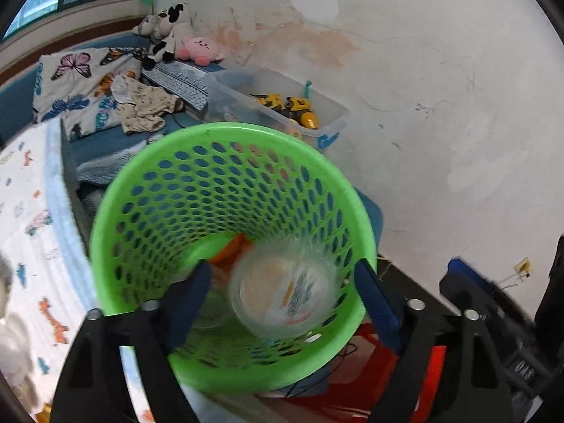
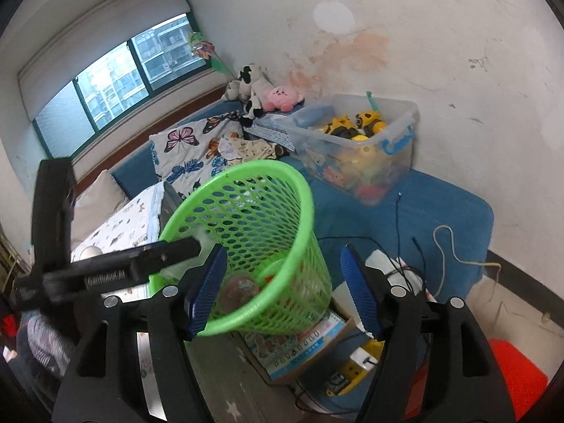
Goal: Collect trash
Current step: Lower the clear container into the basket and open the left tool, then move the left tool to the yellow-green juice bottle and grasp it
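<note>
1. On the far left lay my bed, with a white animal-print sheet [image 1: 24, 232] and a butterfly pillow [image 1: 75, 84]. Nothing there looked like trash.

2. Next came the green mesh basket [image 1: 148, 190], where the trash goes. It stood tipped, with its mouth turned toward me, so I could drop things in easily.

3. My left gripper [image 1: 282, 278] was at the basket's mouth with its jaws wide apart. One blue finger was inside the rim and the other was just outside it.

4. Between those fingers I saw a clear plastic cup [image 1: 282, 289] down in the basket. It was blurry. The pads were not squeezing it, so I think it was loose and falling in. Something orange [image 1: 232, 246] lay at the bottom beside it.

5. My right gripper [image 2: 282, 282] was open too, with nothing held. Its left finger was over the near rim and its right finger was out past the side. I think it was there to steady the basket.

6. To the right stood a clear toy box [image 2: 405, 134] with yellow toy trucks [image 2: 356, 125], against the stained wall [image 2: 458, 53]. Those were toys, not trash.

7. Low on the right lay tangled cables [image 2: 409, 246] and a cardboard box [image 2: 303, 349]. I could not tell if any of that was trash.
</note>
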`<state>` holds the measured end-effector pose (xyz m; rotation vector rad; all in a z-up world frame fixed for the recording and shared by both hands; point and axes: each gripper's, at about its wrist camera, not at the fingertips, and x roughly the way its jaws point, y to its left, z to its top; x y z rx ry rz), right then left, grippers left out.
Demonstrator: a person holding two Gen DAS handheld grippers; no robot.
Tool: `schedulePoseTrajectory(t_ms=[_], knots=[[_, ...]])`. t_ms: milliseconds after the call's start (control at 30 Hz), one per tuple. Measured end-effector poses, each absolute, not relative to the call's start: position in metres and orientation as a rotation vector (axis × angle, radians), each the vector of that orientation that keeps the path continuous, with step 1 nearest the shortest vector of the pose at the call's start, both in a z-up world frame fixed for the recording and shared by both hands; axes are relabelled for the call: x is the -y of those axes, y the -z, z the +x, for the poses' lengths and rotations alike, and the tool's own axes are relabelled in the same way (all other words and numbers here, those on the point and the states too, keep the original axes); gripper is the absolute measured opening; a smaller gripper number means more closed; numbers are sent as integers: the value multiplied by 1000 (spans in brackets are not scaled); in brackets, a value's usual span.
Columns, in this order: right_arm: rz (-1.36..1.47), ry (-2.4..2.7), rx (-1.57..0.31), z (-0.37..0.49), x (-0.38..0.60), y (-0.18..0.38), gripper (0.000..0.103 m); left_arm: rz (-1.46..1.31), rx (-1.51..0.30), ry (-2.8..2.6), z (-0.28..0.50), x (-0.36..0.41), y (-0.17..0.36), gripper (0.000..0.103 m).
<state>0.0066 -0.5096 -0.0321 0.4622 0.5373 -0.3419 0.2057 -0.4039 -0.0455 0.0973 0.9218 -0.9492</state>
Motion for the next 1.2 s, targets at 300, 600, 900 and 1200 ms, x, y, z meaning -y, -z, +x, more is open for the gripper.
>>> schedulePoseTrajectory(t_ms=[300,600,900,1200], knots=[[465,324,-536,-6,501,32,68,88,-896,945,194,382,40,81],[426,241,-538,-3,465,25,73,48,-811,832,174,299,12,81],[377,127,-560,14,412,18,77,43,-768,676,158,205,11,81],[336,17,-587,39,364,16,79,29,-723,498,149,105,12,81]])
